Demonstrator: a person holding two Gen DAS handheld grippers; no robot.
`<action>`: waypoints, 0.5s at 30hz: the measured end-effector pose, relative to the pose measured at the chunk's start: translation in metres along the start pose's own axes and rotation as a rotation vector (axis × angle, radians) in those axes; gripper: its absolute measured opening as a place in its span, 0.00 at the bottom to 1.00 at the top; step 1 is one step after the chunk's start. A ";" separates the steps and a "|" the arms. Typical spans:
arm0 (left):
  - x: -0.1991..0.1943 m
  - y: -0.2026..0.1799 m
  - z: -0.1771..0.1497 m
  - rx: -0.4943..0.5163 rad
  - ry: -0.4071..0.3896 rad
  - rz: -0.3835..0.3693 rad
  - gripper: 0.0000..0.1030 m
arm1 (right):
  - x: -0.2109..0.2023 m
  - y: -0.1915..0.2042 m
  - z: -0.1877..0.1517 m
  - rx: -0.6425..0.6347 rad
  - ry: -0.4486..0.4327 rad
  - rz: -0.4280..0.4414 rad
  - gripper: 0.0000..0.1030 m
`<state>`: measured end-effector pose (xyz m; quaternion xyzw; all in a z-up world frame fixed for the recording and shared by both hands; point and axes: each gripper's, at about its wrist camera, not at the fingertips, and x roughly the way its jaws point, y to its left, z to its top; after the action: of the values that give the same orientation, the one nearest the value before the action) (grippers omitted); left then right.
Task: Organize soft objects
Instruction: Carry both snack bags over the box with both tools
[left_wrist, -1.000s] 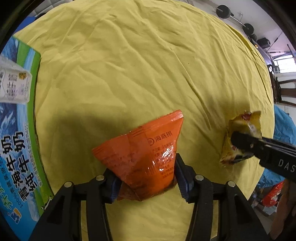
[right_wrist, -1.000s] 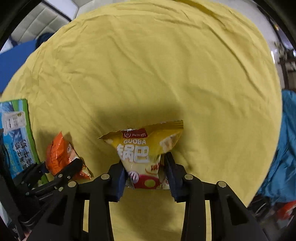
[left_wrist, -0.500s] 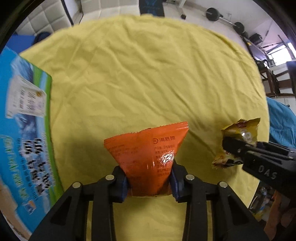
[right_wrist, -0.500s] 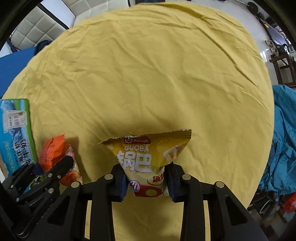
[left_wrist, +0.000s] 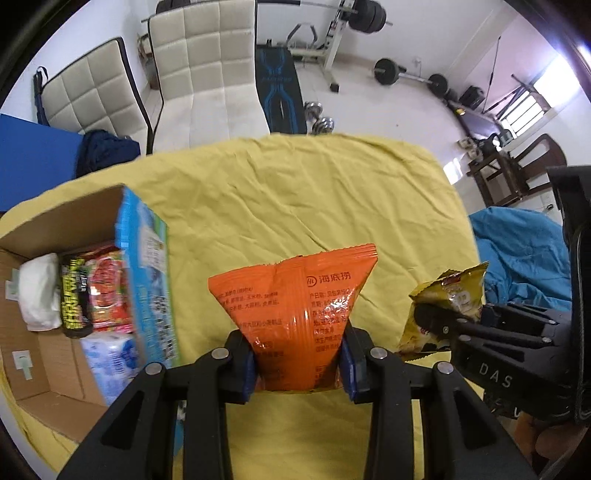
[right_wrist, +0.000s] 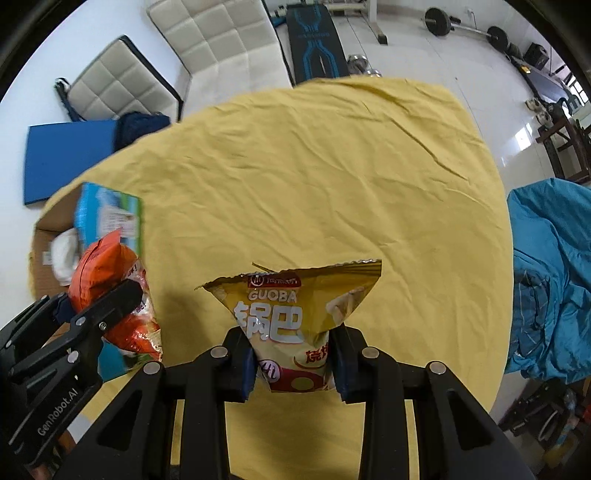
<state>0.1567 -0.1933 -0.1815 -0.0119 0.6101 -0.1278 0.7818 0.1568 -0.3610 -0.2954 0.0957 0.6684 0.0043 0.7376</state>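
Yellow cloth (right_wrist: 332, 177) bare to its edges, left tool (left_wrist: 299, 369) clamped on orange packet (left_wrist: 295, 317), right tool (right_wrist: 295, 363) on yellow packet (right_wrist: 291, 314).

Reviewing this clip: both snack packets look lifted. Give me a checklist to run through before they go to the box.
1. Left tool shut on the orange packet: ok.
2. Right tool shut on the yellow packet: ok.
3. Both packets off the yellow cloth: ok.
4. Cardboard box open at the top: ok.
5. Free space in the box beside the red packet and white bundle: cannot tell.
6. Packets untorn: cannot tell.
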 end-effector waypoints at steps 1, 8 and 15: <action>-0.006 0.006 0.002 0.001 -0.009 -0.002 0.31 | -0.007 0.006 -0.001 -0.004 -0.008 0.003 0.33; -0.053 0.042 -0.012 -0.021 -0.042 -0.048 0.31 | -0.049 0.060 -0.027 -0.037 -0.071 0.044 0.33; -0.091 0.100 -0.039 -0.035 -0.068 -0.013 0.31 | -0.062 0.142 -0.056 -0.103 -0.082 0.091 0.33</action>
<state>0.1174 -0.0713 -0.1221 -0.0340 0.5852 -0.1218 0.8009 0.1123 -0.2223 -0.2189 0.0880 0.6315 0.0683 0.7674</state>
